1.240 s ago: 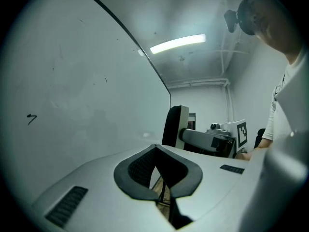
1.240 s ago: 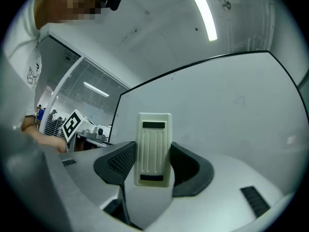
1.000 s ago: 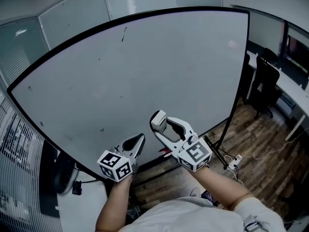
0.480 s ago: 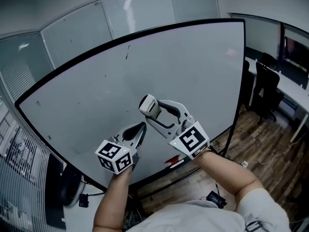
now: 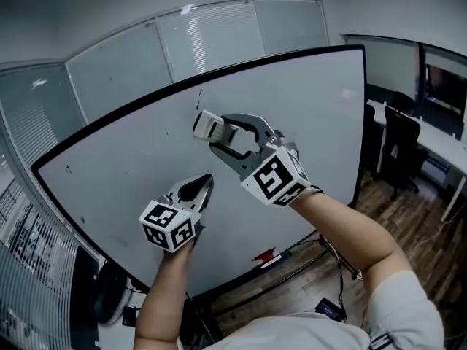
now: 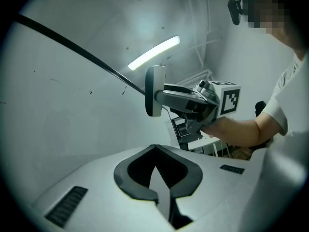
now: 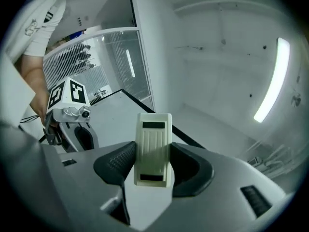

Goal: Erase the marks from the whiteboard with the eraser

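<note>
The big whiteboard [image 5: 292, 144] stands before me with small black marks: one near its top edge [image 5: 201, 93], one at the far left [image 5: 67, 169]. My right gripper [image 5: 217, 133] is shut on the cream eraser [image 5: 209, 127], held up at the board just below the top mark. In the right gripper view the eraser [image 7: 153, 149] is pinched upright between the dark pads. My left gripper [image 5: 198, 188] is shut and empty, lower and to the left, close to the board. The left gripper view shows the eraser [image 6: 154, 91] edge-on near a mark [image 6: 124, 90].
A red object [image 5: 264, 256] lies on the board's bottom ledge. Black office chairs [image 5: 400, 133] and a desk stand to the right on the wooden floor [image 5: 408, 217]. Glass wall panels [image 5: 211, 35] rise behind the board. A slatted partition [image 5: 29, 268] is at the left.
Both grippers have risen up the board. The right one carried the eraser up and leftward, from the lower middle of the board to just below the top mark.
</note>
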`<state>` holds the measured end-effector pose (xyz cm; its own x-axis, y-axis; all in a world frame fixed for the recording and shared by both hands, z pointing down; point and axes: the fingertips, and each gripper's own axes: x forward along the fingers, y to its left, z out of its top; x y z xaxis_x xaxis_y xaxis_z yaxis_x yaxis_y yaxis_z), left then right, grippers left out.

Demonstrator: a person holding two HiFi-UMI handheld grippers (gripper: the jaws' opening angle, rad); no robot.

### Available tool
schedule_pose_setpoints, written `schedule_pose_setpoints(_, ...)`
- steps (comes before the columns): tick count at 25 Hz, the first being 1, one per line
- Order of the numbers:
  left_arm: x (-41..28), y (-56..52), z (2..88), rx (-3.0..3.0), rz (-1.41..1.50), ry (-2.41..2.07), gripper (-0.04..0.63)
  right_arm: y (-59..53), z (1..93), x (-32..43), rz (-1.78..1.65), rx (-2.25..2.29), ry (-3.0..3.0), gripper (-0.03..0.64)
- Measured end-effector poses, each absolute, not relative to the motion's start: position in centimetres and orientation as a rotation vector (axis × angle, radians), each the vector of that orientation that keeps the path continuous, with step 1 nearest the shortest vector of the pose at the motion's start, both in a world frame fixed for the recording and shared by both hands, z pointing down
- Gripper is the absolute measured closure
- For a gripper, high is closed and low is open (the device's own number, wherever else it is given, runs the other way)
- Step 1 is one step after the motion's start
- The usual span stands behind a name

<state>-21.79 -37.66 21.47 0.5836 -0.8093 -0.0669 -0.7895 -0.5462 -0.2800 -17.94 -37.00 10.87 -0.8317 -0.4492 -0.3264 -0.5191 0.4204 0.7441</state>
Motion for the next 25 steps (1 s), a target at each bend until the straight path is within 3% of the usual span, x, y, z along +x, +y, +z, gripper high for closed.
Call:
schedule_pose_setpoints(12, -23.1, -37.8, 17.2, -2.498, -0.057, 1.304, 0.589, -41.4, 4.2, -19.8, 1.740, -1.001, 2.585, 0.383)
schedule_pose_setpoints(25, -24.6, -37.9, 16.3, -2.509, 0.015, 1.303, 0.589, -41.5, 4.3, -22.2, 1.933, -0.983, 2.574, 0.383)
